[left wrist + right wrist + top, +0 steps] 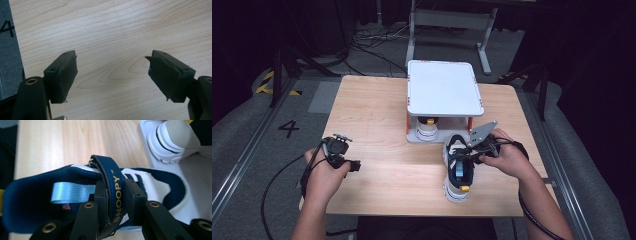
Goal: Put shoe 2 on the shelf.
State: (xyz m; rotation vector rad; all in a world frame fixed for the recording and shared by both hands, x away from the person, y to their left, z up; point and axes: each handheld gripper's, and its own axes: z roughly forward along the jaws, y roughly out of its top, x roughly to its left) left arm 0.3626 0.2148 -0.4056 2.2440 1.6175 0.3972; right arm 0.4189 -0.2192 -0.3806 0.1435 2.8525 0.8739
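Now, two shoes, right gripper (115, 195) jaws pinching one shoe's strap (113, 182), left gripper (112, 75) jaws spread.

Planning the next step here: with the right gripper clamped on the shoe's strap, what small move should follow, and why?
Probably pull the strap up and away to loosen it: the right gripper is shut on it, the shoe rests on the table, and the left gripper is open.

The right gripper (462, 159) grips a shoe (458, 170) on the table (377, 120) before a white stand (444, 87).
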